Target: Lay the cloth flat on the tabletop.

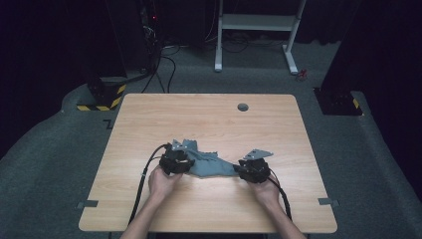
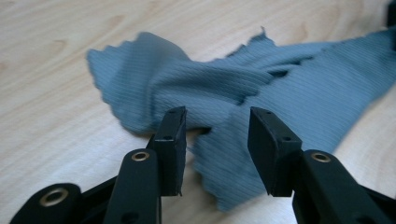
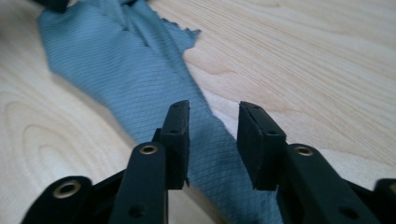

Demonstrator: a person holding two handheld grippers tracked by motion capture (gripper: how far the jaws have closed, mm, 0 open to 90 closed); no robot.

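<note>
Two open claws over crumpled grey-blue cloth (image 1: 211, 164) on table (image 1: 209, 114)

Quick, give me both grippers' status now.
Left gripper: open, jaws apart over the grey cloth, not gripping it.
Right gripper: open above the cloth's other end, holding nothing.

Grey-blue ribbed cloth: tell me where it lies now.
In the high view the grey-blue ribbed cloth lies crumpled on the near middle of the light wooden table, stretched between the left gripper and the right gripper.
</note>
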